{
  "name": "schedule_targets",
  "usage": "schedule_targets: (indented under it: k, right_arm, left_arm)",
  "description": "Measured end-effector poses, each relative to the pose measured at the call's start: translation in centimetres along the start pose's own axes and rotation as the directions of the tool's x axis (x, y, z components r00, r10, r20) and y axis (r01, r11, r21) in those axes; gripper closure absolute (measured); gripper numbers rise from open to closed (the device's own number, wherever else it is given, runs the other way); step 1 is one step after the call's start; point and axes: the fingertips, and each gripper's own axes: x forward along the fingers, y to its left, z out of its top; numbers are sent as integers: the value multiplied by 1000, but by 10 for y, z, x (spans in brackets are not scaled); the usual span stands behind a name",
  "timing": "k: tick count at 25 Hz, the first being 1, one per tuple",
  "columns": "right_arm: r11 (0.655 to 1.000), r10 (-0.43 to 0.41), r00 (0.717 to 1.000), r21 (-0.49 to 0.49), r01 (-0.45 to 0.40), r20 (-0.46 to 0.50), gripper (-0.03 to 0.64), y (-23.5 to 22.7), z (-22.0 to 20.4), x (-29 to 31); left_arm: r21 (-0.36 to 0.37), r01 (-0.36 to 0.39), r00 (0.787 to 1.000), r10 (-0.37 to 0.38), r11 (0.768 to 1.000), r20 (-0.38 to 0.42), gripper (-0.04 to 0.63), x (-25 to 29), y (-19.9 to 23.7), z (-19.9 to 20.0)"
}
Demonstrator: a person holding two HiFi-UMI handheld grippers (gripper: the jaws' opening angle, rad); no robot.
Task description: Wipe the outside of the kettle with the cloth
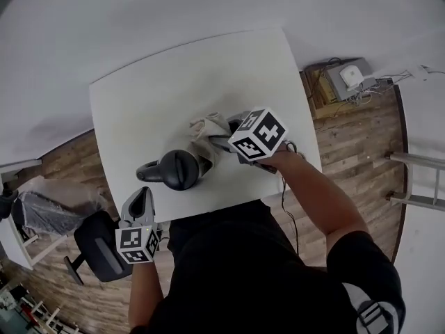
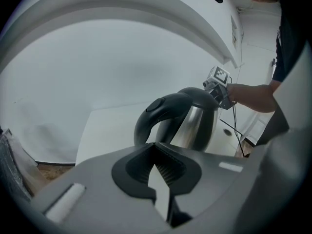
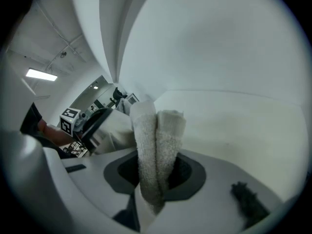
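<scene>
Kettle (image 1: 177,169) sits mid-table (image 1: 139,103), handle toward 9 o'clock. R gripper (image 3: 157,179) at its 2 o'clock pinches the folded cloth (image 3: 157,130) — contact w/ kettle hard to make out. L gripper (image 2: 157,167) at 7 o'clock — jaws pressed together, empty.

A white square table (image 1: 174,75) stood on a wood-plank floor (image 1: 348,152). 1 dark kettle (image 1: 177,169) sat near its front edge, a pale cloth (image 1: 211,132) bunched against the kettle's far side.
</scene>
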Motion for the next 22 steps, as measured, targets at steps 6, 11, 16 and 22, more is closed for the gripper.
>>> schedule_targets:
  k: [6, 11, 16, 22]
  right_arm:
    - [985, -8, 1000, 170, 11, -22, 518, -31, -32, 58]
    - [979, -32, 998, 199, 42, -49, 518, -46, -50, 50]
    - [980, -35, 996, 193, 50, -84, 518, -53, -55, 62]
    - [975, -48, 998, 213, 56, -42, 518, -59, -60, 55]
  left_arm:
    - [31, -25, 998, 26, 999, -50, 588, -6, 2, 0]
    - [32, 11, 1000, -10, 999, -29, 588, 8, -20, 8]
    - [-2, -27, 1000, 27, 1000, -8, 588, -2, -7, 1]
    - [-43, -21, 1000, 21, 999, 14, 588, 7, 10, -6]
